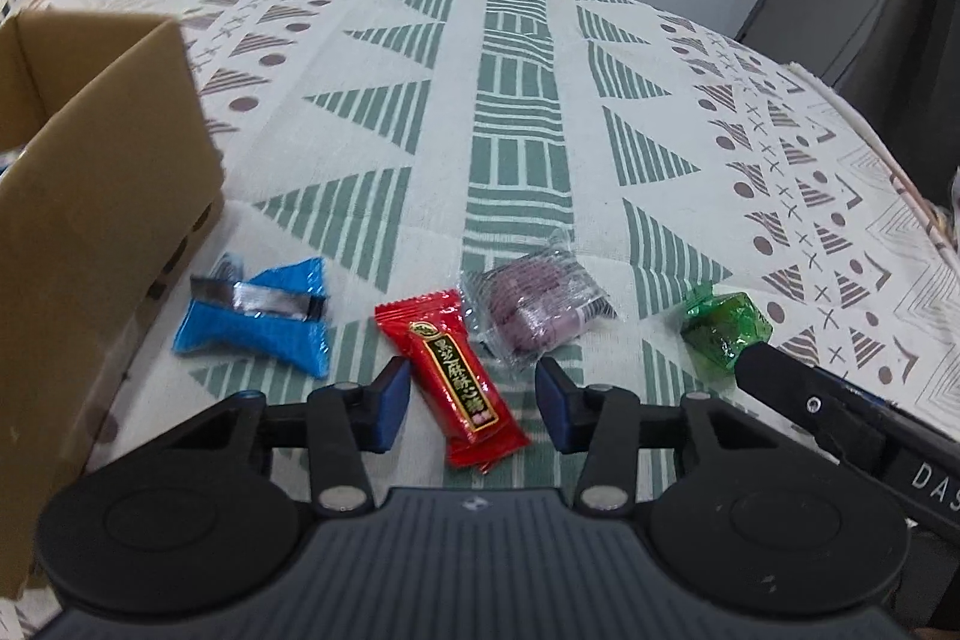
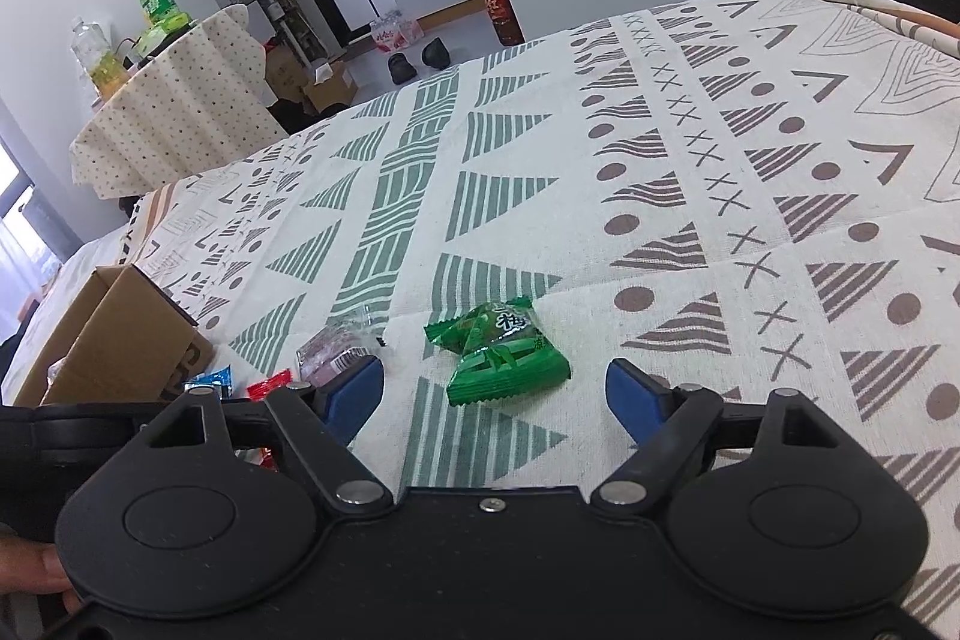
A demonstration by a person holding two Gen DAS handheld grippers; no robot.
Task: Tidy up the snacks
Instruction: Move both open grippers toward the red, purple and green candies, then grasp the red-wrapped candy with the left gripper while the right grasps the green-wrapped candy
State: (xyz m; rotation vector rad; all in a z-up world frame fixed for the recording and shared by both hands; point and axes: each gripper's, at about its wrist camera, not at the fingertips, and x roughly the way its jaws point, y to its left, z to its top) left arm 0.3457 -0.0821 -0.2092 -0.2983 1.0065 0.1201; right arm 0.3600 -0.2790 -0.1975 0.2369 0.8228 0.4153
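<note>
Left gripper point(image 1: 474, 400) spread wide, low over the patterned cloth point(image 1: 516, 112), red snack packet point(image 1: 453, 379) lying between its blue pads, touching neither. Just far of it, clear purple-filled packet point(image 1: 537, 307); blue packet point(image 1: 258, 313) to the left, near the cardboard box point(image 1: 102, 196). Right gripper point(image 2: 495, 397) also spread, nothing gripped; green snack packet point(image 2: 501, 352) lies on the cloth just far of the gap between its fingertips, slightly left of centre. Box sits far left in the right wrist view.
</note>
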